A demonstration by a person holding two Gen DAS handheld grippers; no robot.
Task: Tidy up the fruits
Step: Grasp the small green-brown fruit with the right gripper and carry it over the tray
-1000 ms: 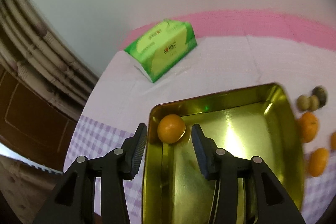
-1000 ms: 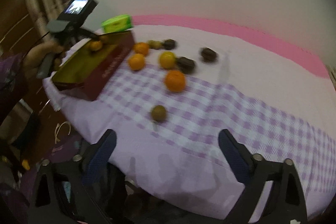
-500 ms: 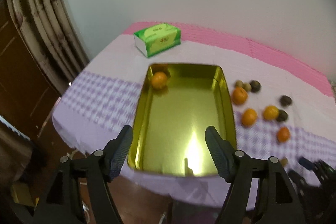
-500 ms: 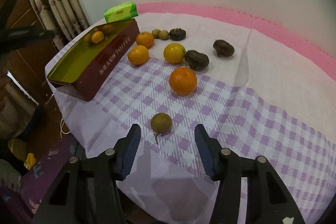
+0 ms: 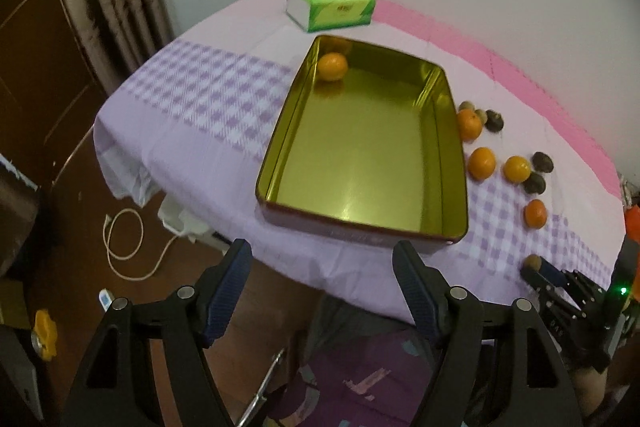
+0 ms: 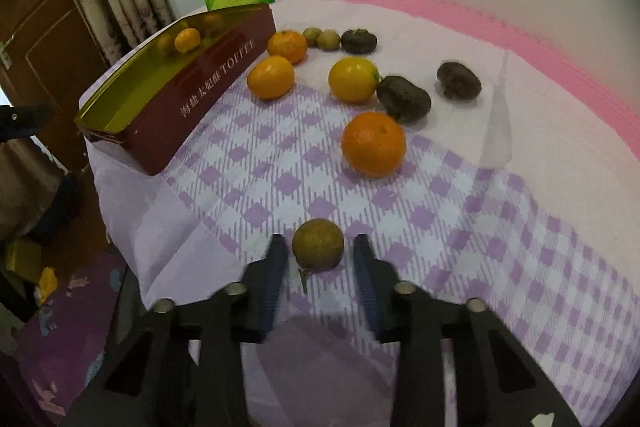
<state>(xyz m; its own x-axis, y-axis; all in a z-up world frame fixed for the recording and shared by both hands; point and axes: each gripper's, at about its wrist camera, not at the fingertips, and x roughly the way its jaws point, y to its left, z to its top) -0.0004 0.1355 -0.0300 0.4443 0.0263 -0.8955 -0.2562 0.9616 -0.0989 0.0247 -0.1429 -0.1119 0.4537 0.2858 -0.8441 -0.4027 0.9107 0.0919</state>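
**A:** Moved since a second ago: the left gripper (image 5: 320, 251) is back from the far corner of the tin (image 5: 444, 147) and now hangs off the tin's near end. One orange (image 5: 332, 67) lies in that corner. The right gripper (image 6: 320, 241) has come down over the small brown fruit (image 6: 318, 245).

**B:** Jaws?

**A:** Left: spread and opening, with nothing between them. Right: drawn in as narrow as they go, one pad on each side of the small brown fruit. In the blurred right wrist view I can't see whether the pads are quite touching it.

**B:** Where is the item, and how will it handle?

**A:** It sits on the checked cloth (image 6: 280, 183) at the table's near edge, well apart from the tin. I judge it light, round and firm-skinned, and likely to roll or pop out of a skewed pinch. Best hold is across the widest part, clear of the stem trailing toward the gripper. Moderate squeeze only, since it could bruise.

**B:** Any writing?

**A:** The tin's red side reads "TOFFEE" after a row of Chinese characters. The green tissue pack (image 5: 332, 7) has print too small to read.
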